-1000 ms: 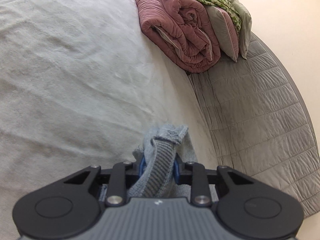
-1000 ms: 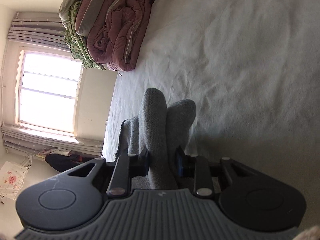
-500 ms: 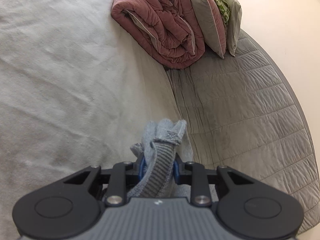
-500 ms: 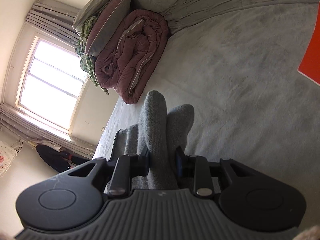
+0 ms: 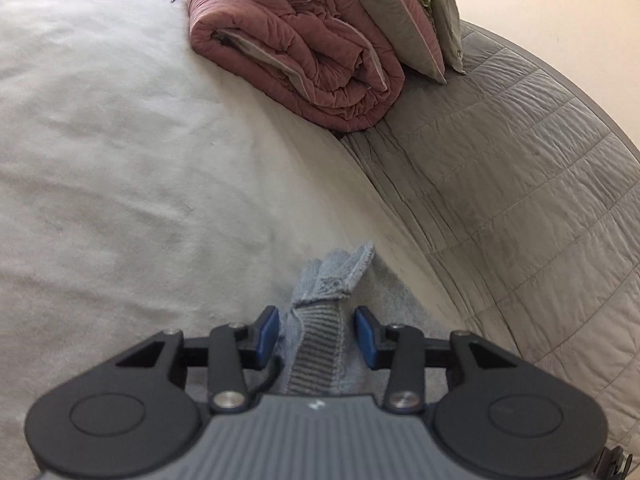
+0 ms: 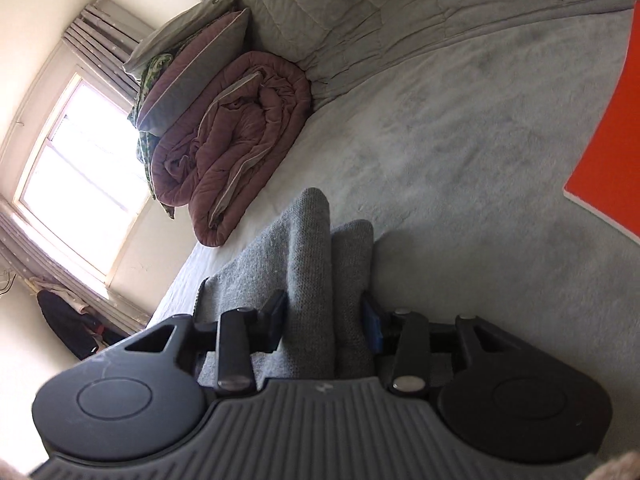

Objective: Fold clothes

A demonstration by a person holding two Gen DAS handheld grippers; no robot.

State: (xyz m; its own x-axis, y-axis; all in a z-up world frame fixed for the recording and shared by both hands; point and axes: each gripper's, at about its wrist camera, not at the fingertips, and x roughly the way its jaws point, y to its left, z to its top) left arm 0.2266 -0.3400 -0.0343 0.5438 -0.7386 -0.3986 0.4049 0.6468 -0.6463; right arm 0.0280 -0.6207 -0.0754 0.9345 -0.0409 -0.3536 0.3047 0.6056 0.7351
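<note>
Knitwear occupied both grippers. The left gripper [image 5: 316,336] had just been opening its jaws; the blue pads [image 5: 267,335] stood clear of the fabric on both sides, released, with the ribbed hem of a grey knitted garment [image 5: 320,344] lying loose between them. The garment's bunched edge projected ahead of the fingertips and rested on the pale grey bed sheet [image 5: 120,160].

The right gripper [image 6: 326,320] had likewise just been opening. Two rolled folds of the grey knitted garment [image 6: 312,264] lay between its fingers [image 6: 276,316], and whether the pads were touching the knit could not be told there; the grip read as released. A flat part of the garment spread to the left of that gripper on the sheet.

A rolled pink quilt [image 5: 296,52] lay at the far side of the bed, with pillows [image 5: 400,20] stacked against it. A grey quilted bedspread [image 5: 520,184] adjoined the sheet. In the right wrist view a window [image 6: 76,176] stood behind the quilt, and an orange panel [image 6: 604,140] lay on the sheet at the right edge.
</note>
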